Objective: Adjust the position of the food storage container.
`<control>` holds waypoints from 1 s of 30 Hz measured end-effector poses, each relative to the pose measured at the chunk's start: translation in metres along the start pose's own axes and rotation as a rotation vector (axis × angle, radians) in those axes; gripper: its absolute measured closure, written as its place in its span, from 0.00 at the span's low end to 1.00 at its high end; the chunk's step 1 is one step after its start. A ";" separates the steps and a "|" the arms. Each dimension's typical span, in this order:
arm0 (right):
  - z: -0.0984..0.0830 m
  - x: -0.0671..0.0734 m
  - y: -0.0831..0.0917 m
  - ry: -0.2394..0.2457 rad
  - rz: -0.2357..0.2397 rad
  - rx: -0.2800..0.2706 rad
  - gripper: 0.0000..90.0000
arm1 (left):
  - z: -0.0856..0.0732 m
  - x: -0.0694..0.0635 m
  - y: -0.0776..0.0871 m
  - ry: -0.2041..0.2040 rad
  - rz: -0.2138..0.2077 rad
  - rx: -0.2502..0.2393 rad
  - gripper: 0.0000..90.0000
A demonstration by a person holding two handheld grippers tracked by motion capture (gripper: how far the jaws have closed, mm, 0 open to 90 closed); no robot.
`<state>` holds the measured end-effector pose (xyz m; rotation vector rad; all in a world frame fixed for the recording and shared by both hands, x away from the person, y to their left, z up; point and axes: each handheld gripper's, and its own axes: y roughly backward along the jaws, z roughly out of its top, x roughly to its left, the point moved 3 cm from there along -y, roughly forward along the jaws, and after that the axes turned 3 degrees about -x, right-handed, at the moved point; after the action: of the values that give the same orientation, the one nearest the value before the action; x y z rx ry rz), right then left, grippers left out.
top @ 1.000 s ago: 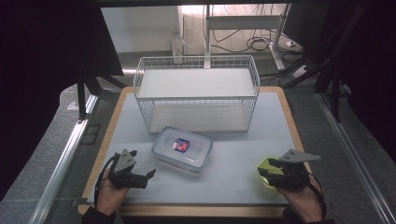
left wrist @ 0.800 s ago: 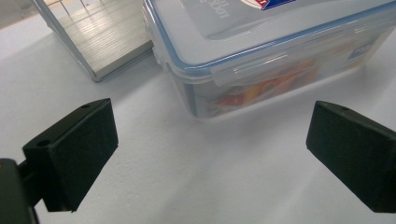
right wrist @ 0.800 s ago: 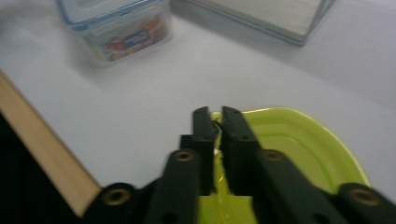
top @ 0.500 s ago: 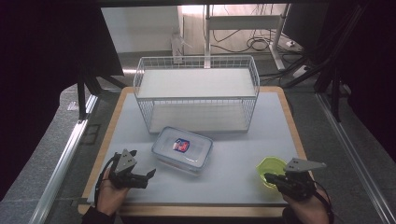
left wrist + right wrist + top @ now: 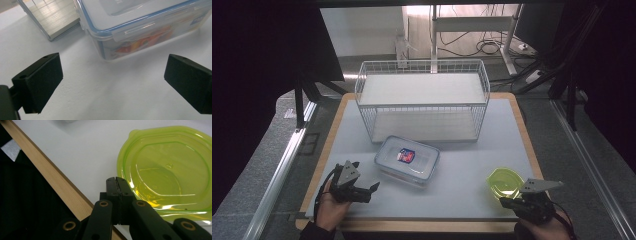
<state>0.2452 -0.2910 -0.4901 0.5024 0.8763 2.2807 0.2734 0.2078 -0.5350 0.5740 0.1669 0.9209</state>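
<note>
On the worktop's (image 5: 462, 165) near right corner lies the green lid (image 5: 505, 183), apart from the right tongs (image 5: 116, 185), pressed together and empty. The left tongs (image 5: 112, 75) gape before the box (image 5: 407, 160). Next, probably grasping the box.

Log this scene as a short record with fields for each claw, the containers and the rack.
left claw: open, nothing between the jaws, pointed at the container
right claw: shut, empty, at the lid's near rim
clear latch-lid container: closed, on the white mat, in front of the rack
green plastic lid: flat on the mat
white wire rack: at the back, both shelves bare
</note>
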 end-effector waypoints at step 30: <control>0.016 -0.046 -0.028 -0.021 -0.093 0.038 1.00 | -0.001 -0.003 -0.004 -0.027 -0.018 0.032 0.02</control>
<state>0.2998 -0.2987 -0.5040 0.4914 0.9157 2.1740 0.2742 0.2036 -0.5384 0.6138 0.1628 0.8935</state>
